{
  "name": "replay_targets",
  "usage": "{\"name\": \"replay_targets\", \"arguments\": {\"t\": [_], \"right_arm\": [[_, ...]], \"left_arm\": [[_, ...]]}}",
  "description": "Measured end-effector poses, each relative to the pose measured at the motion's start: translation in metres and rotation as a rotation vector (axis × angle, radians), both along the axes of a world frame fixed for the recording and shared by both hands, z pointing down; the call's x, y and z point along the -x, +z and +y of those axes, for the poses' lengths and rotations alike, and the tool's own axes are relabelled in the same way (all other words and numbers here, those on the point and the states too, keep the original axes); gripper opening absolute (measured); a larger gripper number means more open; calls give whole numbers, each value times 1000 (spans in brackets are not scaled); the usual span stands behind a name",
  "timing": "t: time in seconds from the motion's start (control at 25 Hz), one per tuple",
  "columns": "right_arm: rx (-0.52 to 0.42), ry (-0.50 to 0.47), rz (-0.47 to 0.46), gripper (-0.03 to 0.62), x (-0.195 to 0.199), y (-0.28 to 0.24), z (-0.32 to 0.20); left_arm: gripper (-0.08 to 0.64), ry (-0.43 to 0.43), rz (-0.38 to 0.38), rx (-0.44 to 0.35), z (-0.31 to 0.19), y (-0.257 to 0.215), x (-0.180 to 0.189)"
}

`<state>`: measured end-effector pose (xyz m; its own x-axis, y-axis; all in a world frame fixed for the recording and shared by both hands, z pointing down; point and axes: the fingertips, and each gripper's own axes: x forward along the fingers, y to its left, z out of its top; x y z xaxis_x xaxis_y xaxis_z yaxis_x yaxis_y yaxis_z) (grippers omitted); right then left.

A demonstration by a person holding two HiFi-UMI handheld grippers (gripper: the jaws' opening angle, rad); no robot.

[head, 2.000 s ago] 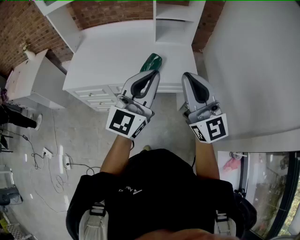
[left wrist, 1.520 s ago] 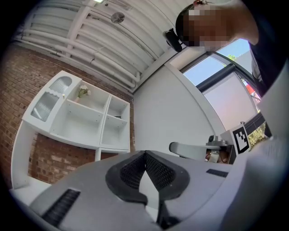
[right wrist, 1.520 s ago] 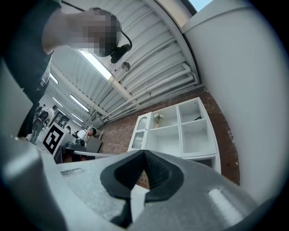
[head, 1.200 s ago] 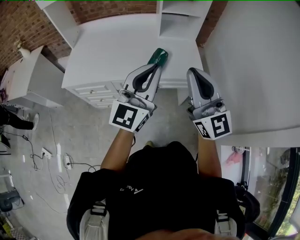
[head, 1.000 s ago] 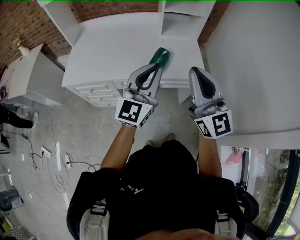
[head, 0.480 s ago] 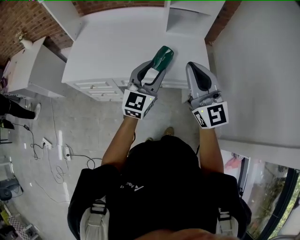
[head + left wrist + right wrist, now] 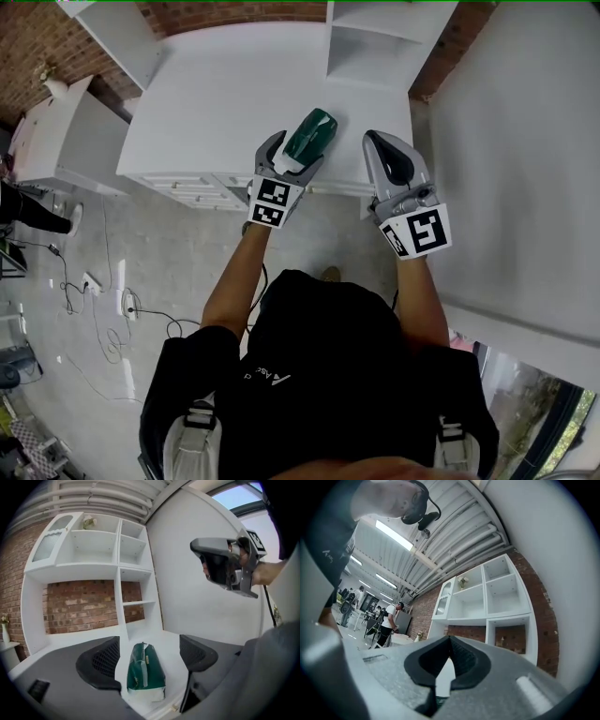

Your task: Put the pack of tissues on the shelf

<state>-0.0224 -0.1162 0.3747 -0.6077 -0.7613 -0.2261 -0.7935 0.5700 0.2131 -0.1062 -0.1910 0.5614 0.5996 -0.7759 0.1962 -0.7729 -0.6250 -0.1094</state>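
Now left gripper jaws opening wide, green tissue pack lying loose between them, pads off it, on the white worktop by its front edge, right half; pack print too small to read. Right gripper jaws pressed together, empty, over the front right corner. Only its view shows people at far left

Head view: I look steeply down from above the person onto the table, from fairly far.
Left gripper view: low, near the table top, facing the shelf level-on.
Right gripper view: tilted upward at the same shelf and the ceiling.
Shared: shelf, all three.
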Motion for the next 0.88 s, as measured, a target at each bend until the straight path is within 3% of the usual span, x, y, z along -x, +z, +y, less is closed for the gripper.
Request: {"name": "replay_targets", "arguments": {"t": [0.24, 0.48, 0.68, 0.88], "right_arm": [[9, 7, 21, 2, -5, 8, -17], [21, 42, 26, 2, -5, 16, -41], [33, 77, 29, 2, -9, 20, -53], [50, 116, 22, 2, -18, 27, -60]], "left_arm": [[436, -17, -129, 125, -33, 66, 0], [473, -6, -205, 248, -56, 117, 4], [479, 48, -226, 296, -67, 127, -7], [479, 104, -195, 297, -65, 123, -19]]}}
